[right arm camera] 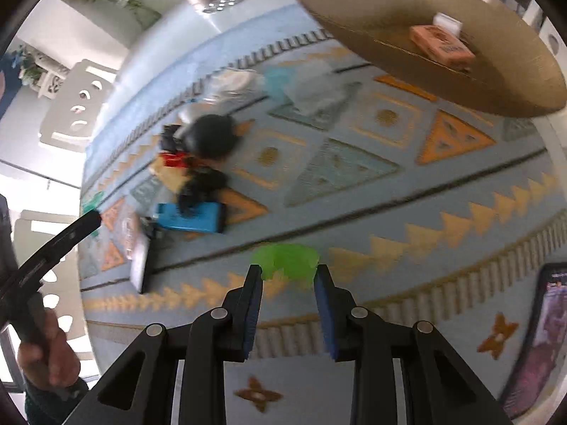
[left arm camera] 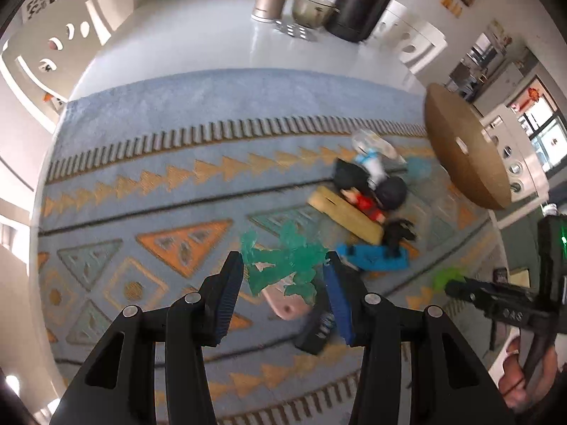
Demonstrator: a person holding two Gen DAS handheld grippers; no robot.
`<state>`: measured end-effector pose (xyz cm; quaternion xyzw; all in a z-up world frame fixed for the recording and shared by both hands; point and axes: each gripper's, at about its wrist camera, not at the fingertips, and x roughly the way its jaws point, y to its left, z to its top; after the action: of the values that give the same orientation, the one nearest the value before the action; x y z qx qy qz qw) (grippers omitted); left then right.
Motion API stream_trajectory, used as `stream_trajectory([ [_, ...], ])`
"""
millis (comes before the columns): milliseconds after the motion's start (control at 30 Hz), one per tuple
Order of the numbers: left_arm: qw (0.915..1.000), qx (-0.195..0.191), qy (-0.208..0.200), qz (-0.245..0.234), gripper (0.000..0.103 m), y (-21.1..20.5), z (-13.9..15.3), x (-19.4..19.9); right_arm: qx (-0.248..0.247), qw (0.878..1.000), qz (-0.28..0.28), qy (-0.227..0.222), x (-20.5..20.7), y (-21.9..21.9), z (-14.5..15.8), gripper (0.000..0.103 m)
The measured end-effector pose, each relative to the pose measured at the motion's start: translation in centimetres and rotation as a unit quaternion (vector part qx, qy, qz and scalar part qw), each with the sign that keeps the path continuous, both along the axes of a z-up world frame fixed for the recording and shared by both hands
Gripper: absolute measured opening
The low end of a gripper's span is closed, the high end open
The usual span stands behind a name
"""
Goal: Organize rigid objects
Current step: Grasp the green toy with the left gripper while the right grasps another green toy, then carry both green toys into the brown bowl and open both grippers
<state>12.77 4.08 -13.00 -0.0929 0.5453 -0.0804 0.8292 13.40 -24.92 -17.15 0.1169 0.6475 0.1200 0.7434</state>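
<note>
Blurrily, each tool (left arm camera: pixel 283 265) (right arm camera: pixel 287 270) grips a green toy (left arm camera: pixel 283 265) (right arm camera: pixel 285 260).

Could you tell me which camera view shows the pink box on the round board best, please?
The right wrist view: the pink box lies in plain sight on the round board. The left wrist view catches that board edge-on, so the box stays hidden.

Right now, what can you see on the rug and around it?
Rug: one, blue, patterned, on the floor.
Dark green toy: one, between the left tool's pads.
Light green toy: one, between the right tool's pads.
Blue toy: one, lying in the toy pile.
Yellow block: one, in the pile.
Round table: one, brown, above the rug.
Pink box: one, on the table.
Left tool: black, blue pads.
Right tool: black, blue pads.
</note>
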Motion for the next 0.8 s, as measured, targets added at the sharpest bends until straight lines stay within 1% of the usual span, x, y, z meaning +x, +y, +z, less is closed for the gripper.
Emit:
stream_trajectory([
  [33, 1.0000, -0.003, 0.002, -0.006, 0.044, -0.5, 0.0, -0.3, 0.001, 1.000, 0.005, 0.004, 0.0, -0.1, -0.1, 0.031],
  [100, 0.9998, -0.006, 0.007, -0.016, 0.044, -1.2, -0.1, -0.3, -0.007, 1.000, 0.012, 0.008, -0.3, -0.8, 0.1, 0.042],
  [133, 0.9994, -0.014, 0.013, -0.028, 0.044, -1.7, -0.1, -0.4, -0.009, 1.000, 0.022, 0.005, -0.6, -1.0, 0.4, 0.055],
  [167, 0.9992, -0.016, 0.014, -0.034, 0.044, -2.1, -0.2, -0.4, -0.012, 0.999, 0.032, -0.001, -1.0, -1.2, 0.8, 0.062],
  [267, 0.9986, -0.010, 0.009, -0.050, 0.044, -3.4, 0.2, -0.5, -0.047, 0.997, 0.054, -0.016, -2.0, -1.0, 1.3, 0.062],
  [300, 0.9984, -0.011, 0.009, -0.054, 0.044, -3.7, 0.3, -0.5, -0.051, 0.997, 0.056, -0.017, -2.2, -1.0, 1.2, 0.062],
  [400, 0.9978, -0.011, 0.011, -0.065, 0.044, -4.5, 0.4, -0.7, -0.050, 0.998, 0.046, -0.018, -1.9, -1.5, 0.9, 0.062],
  [500, 0.9973, -0.006, 0.011, -0.073, 0.044, -5.1, 0.5, -1.0, -0.046, 0.998, 0.043, -0.029, -0.3, -1.8, 0.4, 0.062],
  [600, 0.9968, -0.002, 0.015, -0.079, 0.044, -5.6, 0.5, -1.2, -0.038, 0.996, 0.071, -0.027, 1.2, -1.2, -0.2, 0.062],
  [667, 0.9966, 0.000, 0.015, -0.081, 0.044, -5.9, 0.5, -1.1, -0.053, 0.993, 0.094, -0.040, 1.6, -0.3, -0.4, 0.061],
  [700, 0.9966, 0.001, 0.015, -0.081, 0.044, -6.1, 0.6, -1.1, -0.061, 0.992, 0.101, -0.046, 1.7, 0.0, -0.5, 0.057],
  [733, 0.9965, 0.001, 0.015, -0.082, 0.044, -6.2, 0.6, -1.2, -0.067, 0.991, 0.104, -0.049, 1.7, 0.2, -0.7, 0.048],
  [767, 0.9965, 0.003, 0.014, -0.083, 0.044, -6.3, 0.7, -1.1, -0.079, 0.990, 0.102, -0.056, 1.8, 0.4, -0.6, 0.041],
  [800, 0.9964, 0.004, 0.013, -0.084, 0.044, -6.5, 0.8, -1.1, -0.084, 0.989, 0.102, -0.060, 1.9, 0.6, -0.5, 0.041],
])
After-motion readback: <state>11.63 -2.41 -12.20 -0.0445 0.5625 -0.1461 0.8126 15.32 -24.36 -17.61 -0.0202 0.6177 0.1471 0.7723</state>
